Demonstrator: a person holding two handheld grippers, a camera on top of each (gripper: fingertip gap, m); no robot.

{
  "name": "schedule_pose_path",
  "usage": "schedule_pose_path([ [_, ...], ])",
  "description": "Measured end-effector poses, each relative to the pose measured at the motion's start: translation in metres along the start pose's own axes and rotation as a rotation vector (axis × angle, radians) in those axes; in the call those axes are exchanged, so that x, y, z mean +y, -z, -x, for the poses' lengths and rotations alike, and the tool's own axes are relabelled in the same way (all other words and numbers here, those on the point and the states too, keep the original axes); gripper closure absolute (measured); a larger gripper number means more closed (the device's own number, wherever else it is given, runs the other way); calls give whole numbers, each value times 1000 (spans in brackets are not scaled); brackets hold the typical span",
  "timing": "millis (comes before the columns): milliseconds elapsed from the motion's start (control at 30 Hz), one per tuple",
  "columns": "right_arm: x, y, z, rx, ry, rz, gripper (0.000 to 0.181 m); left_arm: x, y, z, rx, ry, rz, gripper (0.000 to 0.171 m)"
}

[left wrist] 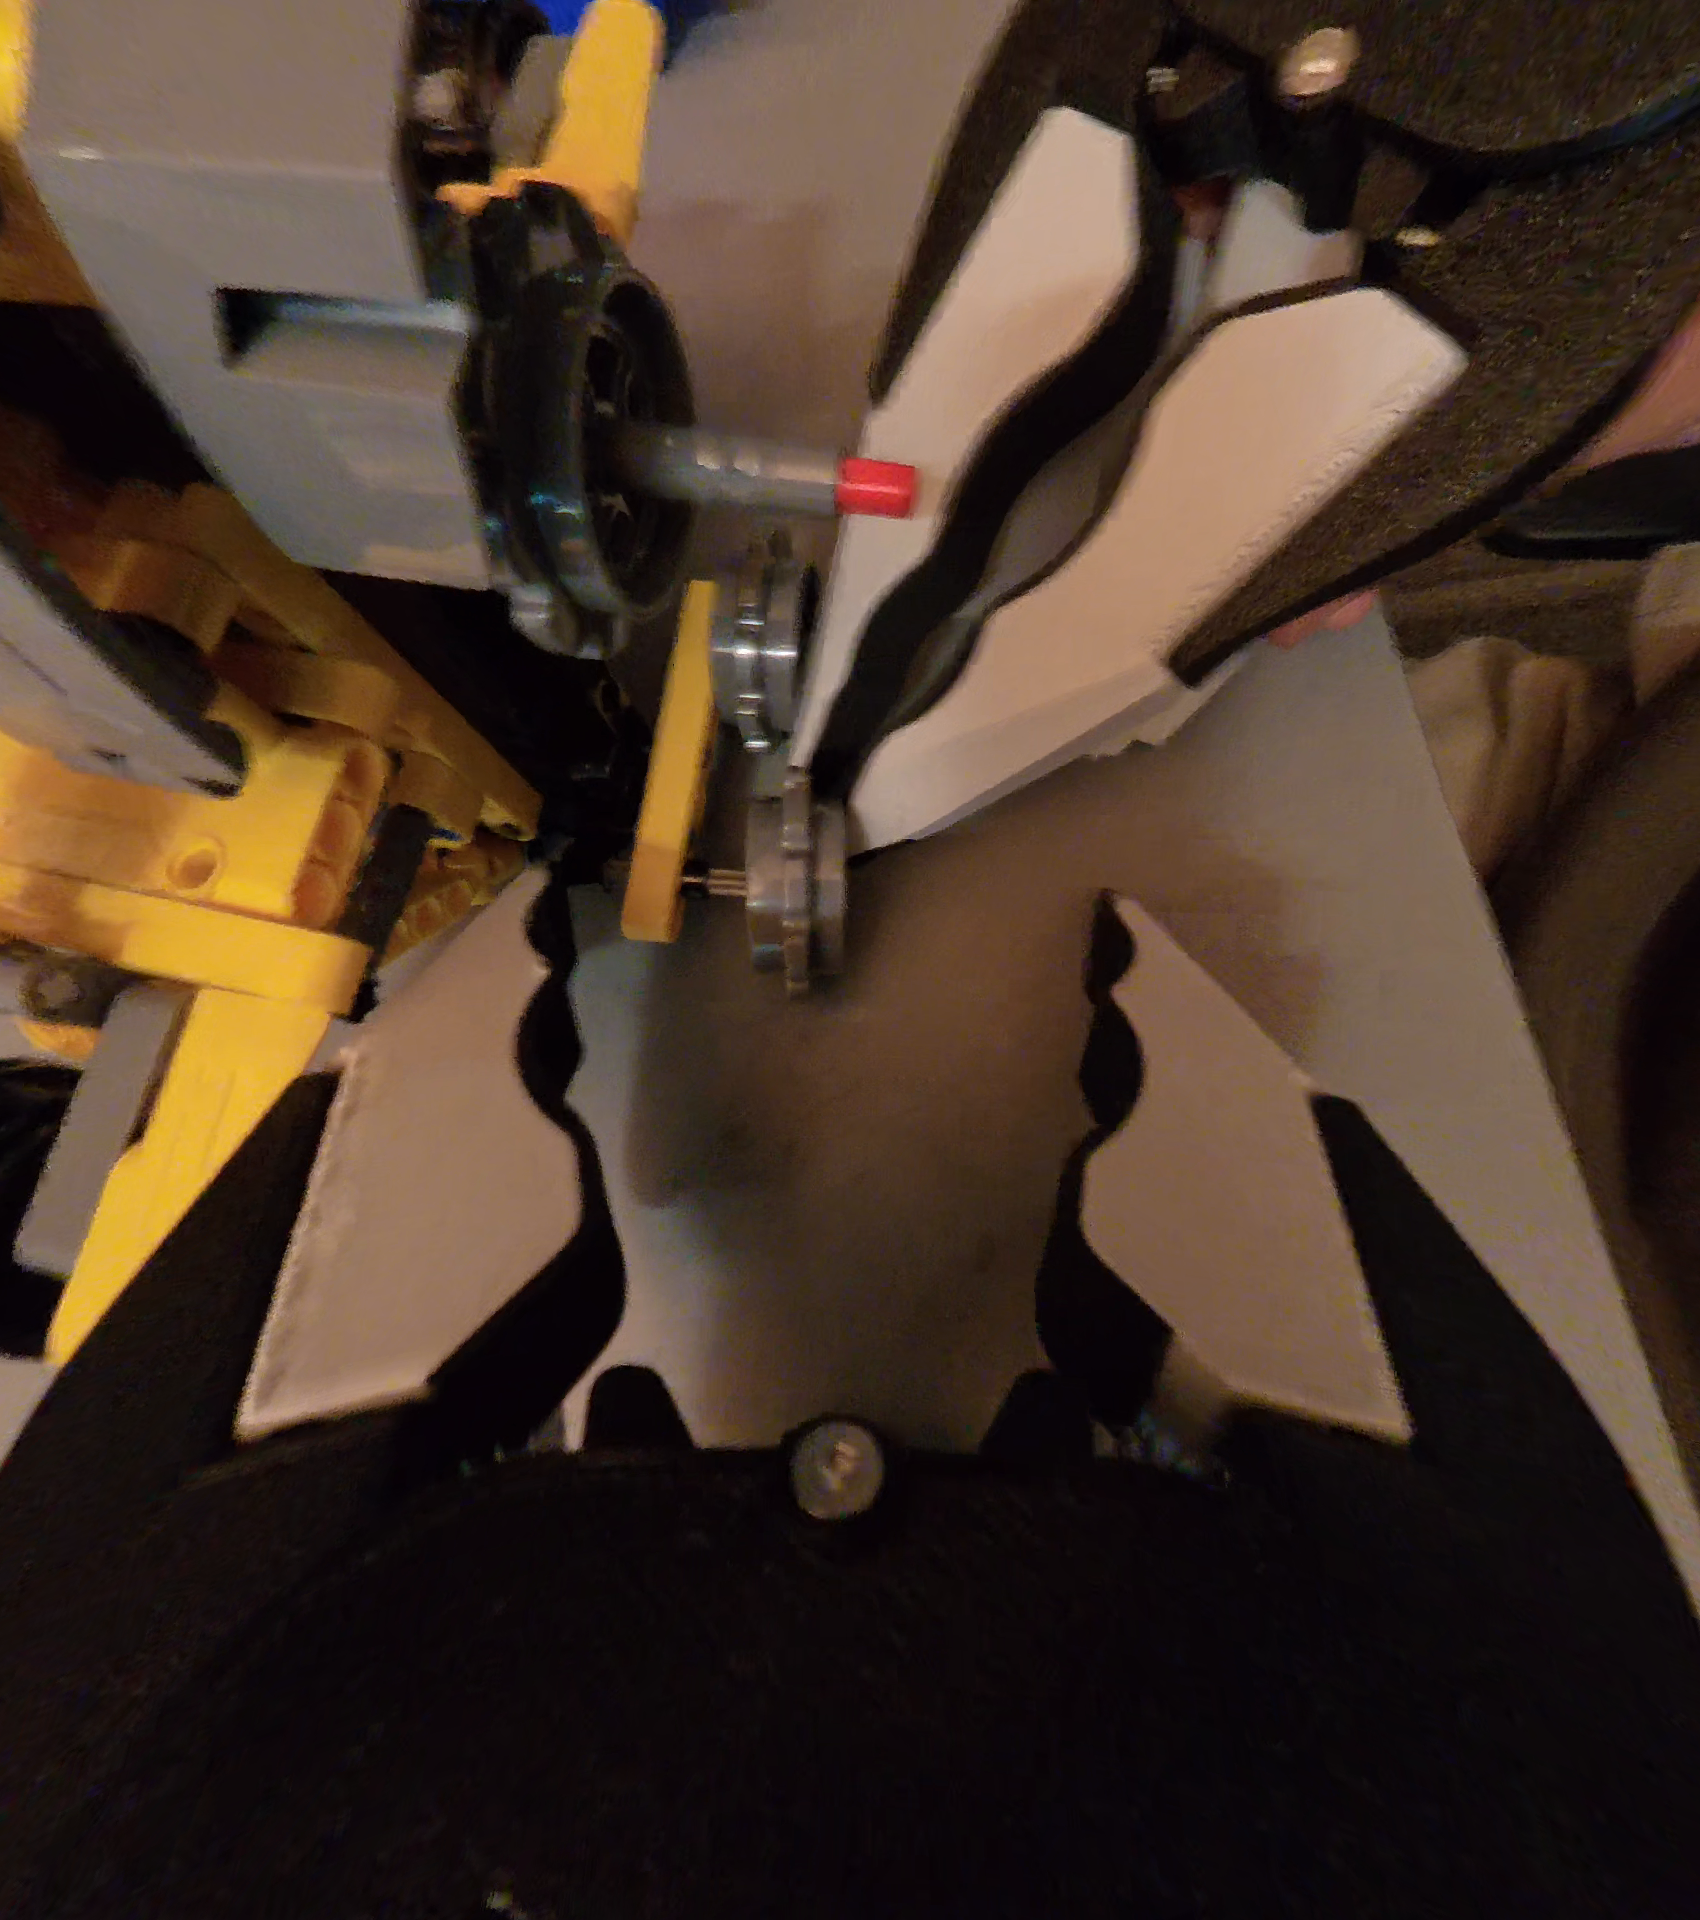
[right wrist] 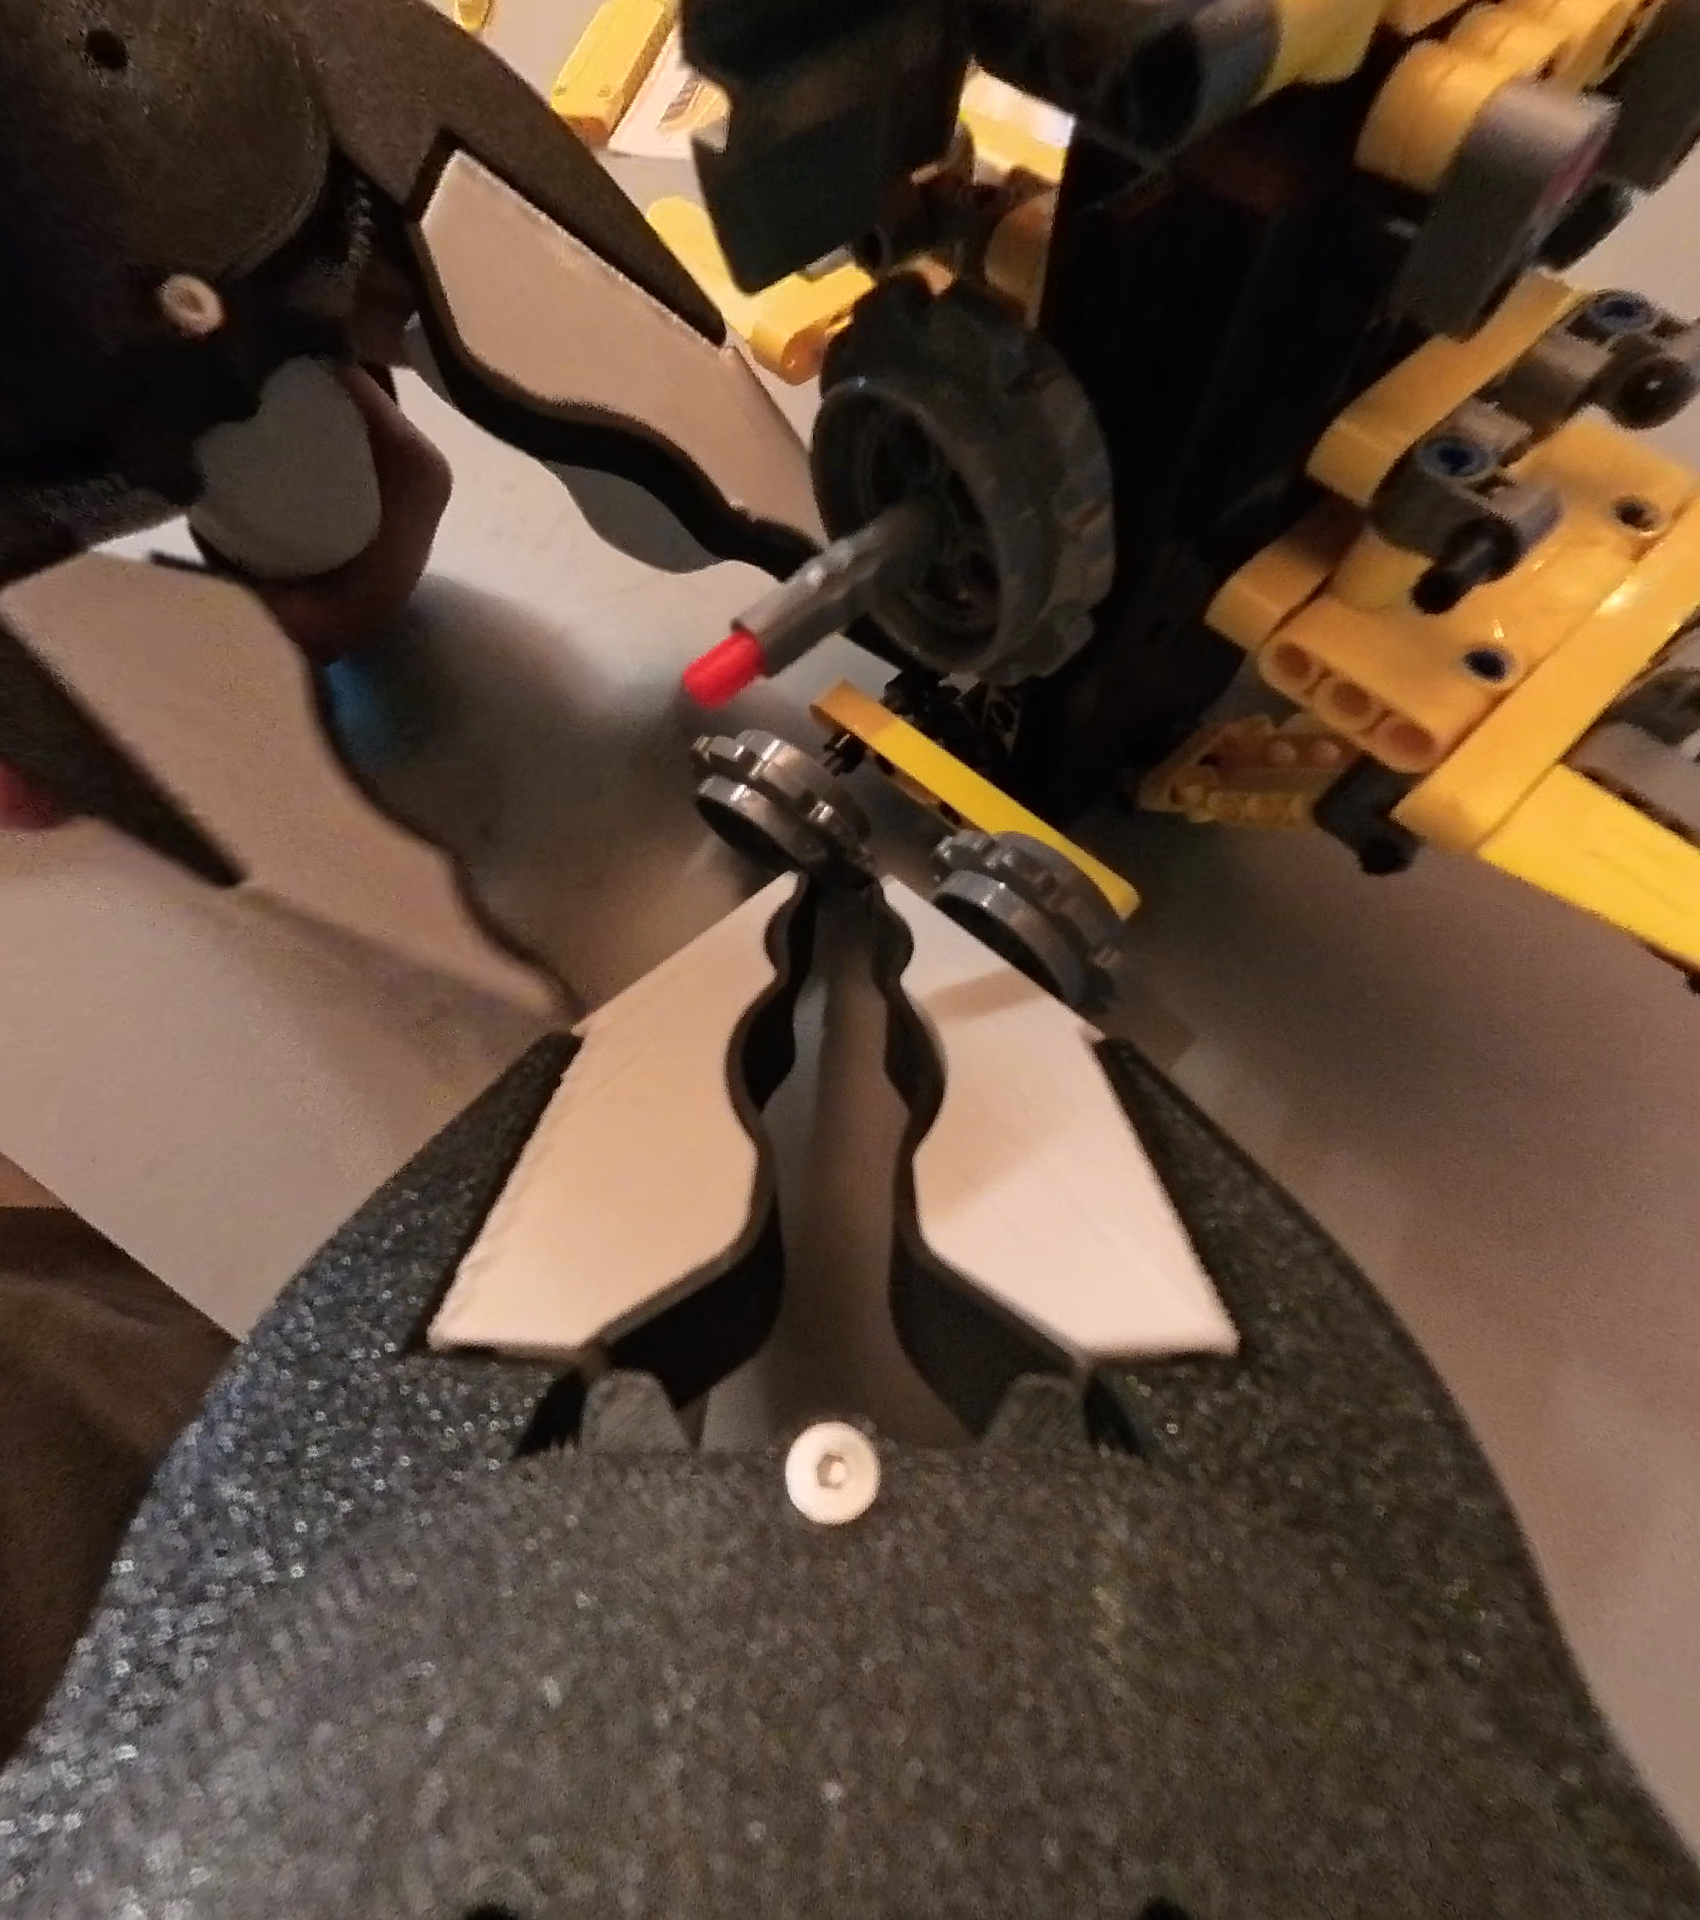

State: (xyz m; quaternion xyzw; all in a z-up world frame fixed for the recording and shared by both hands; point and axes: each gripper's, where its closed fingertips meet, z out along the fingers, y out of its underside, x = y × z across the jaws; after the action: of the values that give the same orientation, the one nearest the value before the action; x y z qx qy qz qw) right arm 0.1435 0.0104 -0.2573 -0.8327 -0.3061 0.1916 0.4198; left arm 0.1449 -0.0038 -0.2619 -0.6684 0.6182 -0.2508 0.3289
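Right hand-held gripper (right wrist: 833, 883) nearly closed, tips pinching a grey pulley wheel (right wrist: 784, 805) on the yellow model (right wrist: 1448, 665); left hand-held gripper (left wrist: 830, 914) gapes wide, empty, alongside.

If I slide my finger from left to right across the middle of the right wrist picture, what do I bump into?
Left gripper → red-tipped grey axle → black wheel → yellow toy-brick model.

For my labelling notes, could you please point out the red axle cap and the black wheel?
red axle cap (left wrist: 875, 486): left wrist view, middle of the cap.
black wheel (right wrist: 960, 499): right wrist view, on its hub face.
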Motion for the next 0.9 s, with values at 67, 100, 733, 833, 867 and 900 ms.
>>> schedule_pose_path([
  [67, 0, 0, 0, -2, -3, 0, 172, 1, -1, 3, -24, -34, 6, 79],
  [100, 0, 0, 0, -3, -4, 1, 172, 1, -1, 5, -35, -36, 6, 84],
  [733, 1, 1, 1, 41, 64, -2, 172, -2, -2, 25, -104, -43, 8, 123],
  [833, -4, 10, 8, -14, 97, -47, 157, -2, -2, 25, -99, -31, 6, 123],
  [867, -7, 17, 12, -50, 105, -76, 152, -2, -3, 25, -98, -27, 3, 123],
  [900, -11, 24, 13, -73, 113, -115, 148, -2, -3, 25, -97, -23, 0, 123],
])
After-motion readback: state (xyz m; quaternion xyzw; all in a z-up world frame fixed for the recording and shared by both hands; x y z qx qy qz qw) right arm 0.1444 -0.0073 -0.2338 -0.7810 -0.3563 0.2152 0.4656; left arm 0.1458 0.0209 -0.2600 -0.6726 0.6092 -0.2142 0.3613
